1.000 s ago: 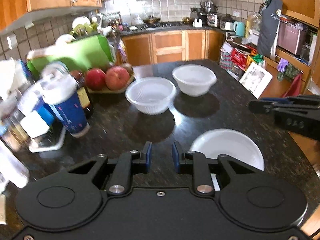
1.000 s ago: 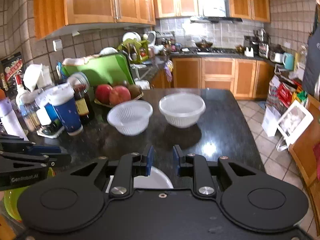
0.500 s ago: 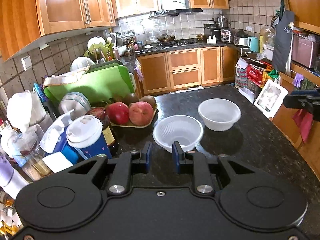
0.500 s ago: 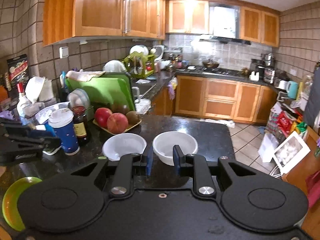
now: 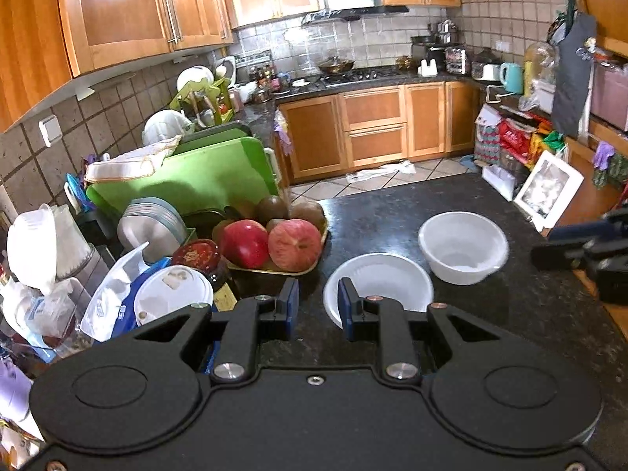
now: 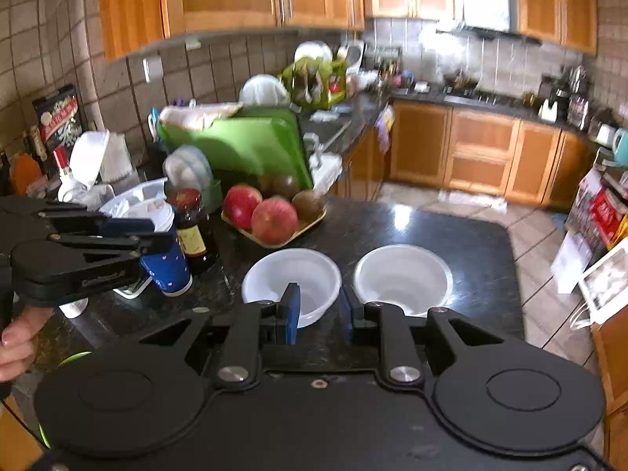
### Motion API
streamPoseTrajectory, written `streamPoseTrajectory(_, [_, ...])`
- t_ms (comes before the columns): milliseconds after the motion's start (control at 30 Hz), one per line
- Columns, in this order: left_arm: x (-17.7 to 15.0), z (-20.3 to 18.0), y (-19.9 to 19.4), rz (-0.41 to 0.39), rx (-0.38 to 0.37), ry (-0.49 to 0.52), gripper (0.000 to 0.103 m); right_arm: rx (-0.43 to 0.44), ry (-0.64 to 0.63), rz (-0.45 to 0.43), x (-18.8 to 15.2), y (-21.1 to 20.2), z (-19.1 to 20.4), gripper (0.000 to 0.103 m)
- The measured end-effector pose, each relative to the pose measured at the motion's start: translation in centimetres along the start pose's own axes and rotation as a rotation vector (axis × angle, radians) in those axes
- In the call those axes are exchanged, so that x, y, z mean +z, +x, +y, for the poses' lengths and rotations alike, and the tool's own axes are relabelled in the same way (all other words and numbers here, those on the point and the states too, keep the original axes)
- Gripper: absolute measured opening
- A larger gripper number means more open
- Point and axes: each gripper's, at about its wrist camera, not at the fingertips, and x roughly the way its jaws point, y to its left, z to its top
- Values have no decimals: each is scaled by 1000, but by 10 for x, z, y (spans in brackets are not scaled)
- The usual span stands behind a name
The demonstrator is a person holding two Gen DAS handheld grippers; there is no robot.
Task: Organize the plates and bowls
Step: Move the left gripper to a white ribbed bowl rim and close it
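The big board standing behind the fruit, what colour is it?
Bright green; the board shows best in the left wrist view.

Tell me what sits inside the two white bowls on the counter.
Nothing shows in the right bowl. The left bowl also looks empty, but the right gripper fingers cover its near rim and part of its floor.

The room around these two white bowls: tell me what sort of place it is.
A home kitchen, most likely. Wooden cabinets run under a gas hob with a range hood above it, and washed dishes stand in a drying rack beside the dark stone counter.
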Motion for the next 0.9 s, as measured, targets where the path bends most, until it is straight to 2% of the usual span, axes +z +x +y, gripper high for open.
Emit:
streamPoseTrajectory(100, [1, 1, 19, 48, -6, -5, 33, 21, 28, 81, 9, 34, 2, 24])
streamPoseTrajectory(233, [5, 7, 47, 136, -53, -35, 33, 12, 89, 179, 16, 82, 0, 23])
streamPoseTrajectory(300, [6, 9, 60, 160, -47, -46, 33, -3, 112, 208, 19, 101, -1, 24])
streamPoseTrajectory(600, [6, 11, 96, 200, -41, -75, 33, -53, 133, 251, 17, 148, -8, 23])
streamPoseTrajectory(900, [7, 11, 113, 217, -43, -66, 33, -90, 120, 276, 14, 174, -12, 24])
